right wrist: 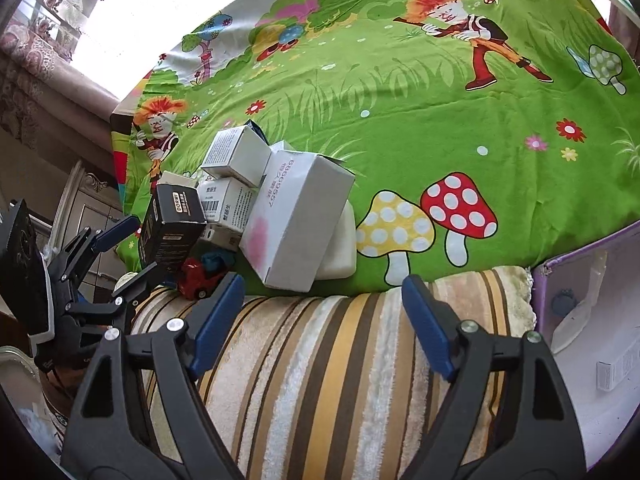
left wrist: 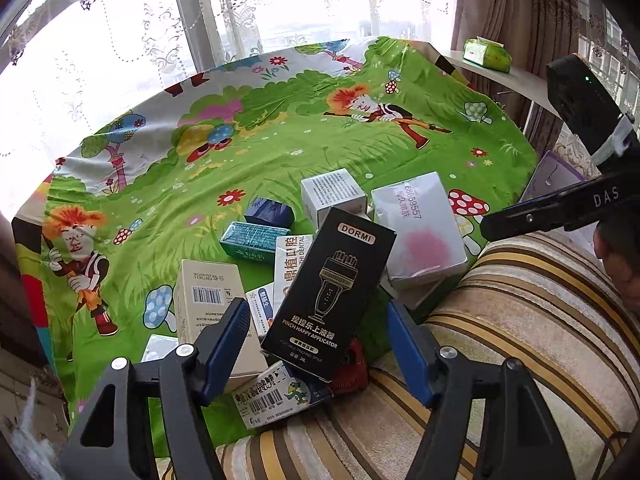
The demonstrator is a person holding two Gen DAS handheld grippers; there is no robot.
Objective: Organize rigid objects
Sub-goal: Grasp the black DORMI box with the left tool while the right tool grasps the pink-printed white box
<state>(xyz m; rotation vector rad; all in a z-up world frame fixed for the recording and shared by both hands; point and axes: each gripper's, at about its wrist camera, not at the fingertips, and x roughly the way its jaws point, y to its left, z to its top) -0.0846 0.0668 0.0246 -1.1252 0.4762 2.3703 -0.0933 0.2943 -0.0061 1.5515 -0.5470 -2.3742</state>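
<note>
- Plainly, from the left wrist view, the boxes sit in a loose heap at the near edge of the green cartoon cloth [left wrist: 280,136], close to the striped towel [left wrist: 500,320]; heaped like this, they look not yet sorted.
- A black DORMI box [left wrist: 330,292] leans tilted on top of the heap, propped on the smaller cartons, with a big white box [left wrist: 420,228] just beside it and a red toy car [left wrist: 352,368] under its lower end.
- Its lower end lies between the blue pads of the left gripper [left wrist: 316,348], which are spread; a gap shows on both sides, so I judge the box is straddled, not pinched.
- From the right wrist view, the right gripper [right wrist: 324,312] hangs over the striped towel with its jaws wide apart and nothing between them, touching nothing.
- An open purple bin [right wrist: 580,300] stands at the right end of the towel with a small carton already inside, so it is likely the place the boxes are meant to go.
- At the left edge of this view the left gripper's fingers flank the black box, apparently without pressing it.
</note>
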